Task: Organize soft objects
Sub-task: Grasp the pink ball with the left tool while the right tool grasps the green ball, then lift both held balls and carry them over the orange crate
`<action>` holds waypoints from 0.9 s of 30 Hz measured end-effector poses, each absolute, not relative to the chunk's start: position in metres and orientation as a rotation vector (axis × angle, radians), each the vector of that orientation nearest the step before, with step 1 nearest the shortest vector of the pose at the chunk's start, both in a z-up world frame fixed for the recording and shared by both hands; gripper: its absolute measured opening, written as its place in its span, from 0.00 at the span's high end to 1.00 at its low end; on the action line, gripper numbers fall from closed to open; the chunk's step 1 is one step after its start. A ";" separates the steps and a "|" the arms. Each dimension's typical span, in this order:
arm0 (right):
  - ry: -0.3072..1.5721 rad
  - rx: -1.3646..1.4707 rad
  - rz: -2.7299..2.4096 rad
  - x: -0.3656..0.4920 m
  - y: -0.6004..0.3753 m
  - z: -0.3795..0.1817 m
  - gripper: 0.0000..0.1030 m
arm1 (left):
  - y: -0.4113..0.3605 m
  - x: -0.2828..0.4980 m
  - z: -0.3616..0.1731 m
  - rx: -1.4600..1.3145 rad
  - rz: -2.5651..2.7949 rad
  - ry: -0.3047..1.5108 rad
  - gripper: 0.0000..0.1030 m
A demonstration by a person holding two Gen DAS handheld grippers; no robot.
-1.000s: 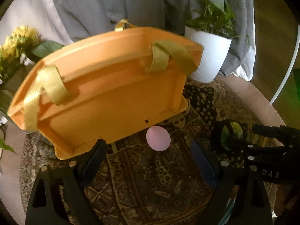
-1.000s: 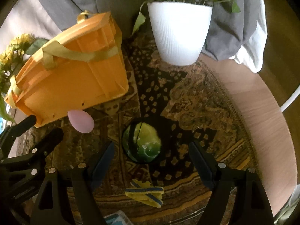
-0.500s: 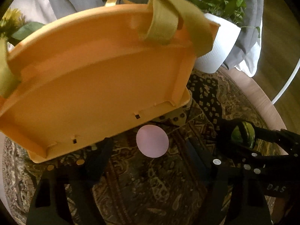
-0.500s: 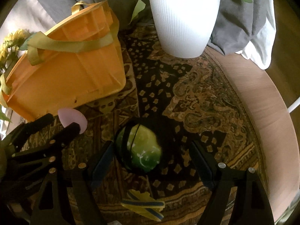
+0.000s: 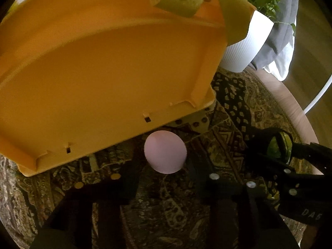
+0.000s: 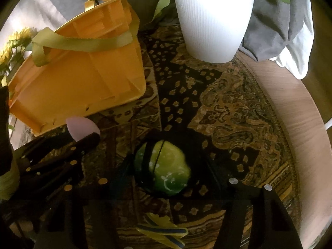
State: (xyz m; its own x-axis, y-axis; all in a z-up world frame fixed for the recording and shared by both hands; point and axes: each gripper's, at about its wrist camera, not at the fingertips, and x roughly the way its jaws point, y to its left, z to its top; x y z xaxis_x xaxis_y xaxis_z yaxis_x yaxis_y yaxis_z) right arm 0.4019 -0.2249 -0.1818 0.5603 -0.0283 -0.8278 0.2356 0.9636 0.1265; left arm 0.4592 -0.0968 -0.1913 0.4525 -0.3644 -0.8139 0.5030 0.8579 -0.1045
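Observation:
A pale pink egg-shaped soft ball lies on the patterned cloth just in front of the orange basket. My left gripper is open, its fingers on either side of the pink ball, not touching it. The ball also shows in the right wrist view. A green soft ball with a black band lies on the cloth between the open fingers of my right gripper. It also shows in the left wrist view. The orange basket has olive straps.
A white ribbed plant pot stands at the back, with grey cloth behind it. A yellow and blue striped band lies near my right gripper. Yellow flowers stand at far left. The round wooden table edge curves on the right.
Both grippers have moved forward and down. The left one has closed in on the pink ball and the basket. The right one has come around the green ball.

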 end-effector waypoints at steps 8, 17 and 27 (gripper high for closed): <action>0.955 0.234 -0.148 0.398 -0.225 -0.181 0.37 | -0.094 0.452 -0.182 0.168 -0.536 0.933 0.64; 0.897 0.219 -0.117 0.384 -0.219 -0.162 0.37 | -0.078 0.432 -0.158 0.148 -0.522 0.893 0.64; 0.782 0.173 -0.057 0.365 -0.203 -0.120 0.37 | -0.057 0.402 -0.116 0.102 -0.482 0.801 0.64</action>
State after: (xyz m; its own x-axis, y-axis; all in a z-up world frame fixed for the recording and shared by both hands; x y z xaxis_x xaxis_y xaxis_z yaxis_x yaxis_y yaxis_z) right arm 0.3647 -0.2027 -0.1199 0.7087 0.0130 -0.7054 0.1154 0.9842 0.1340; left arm 0.4017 -0.0569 -0.1157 0.5941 -0.3760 -0.7111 0.4518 0.8874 -0.0917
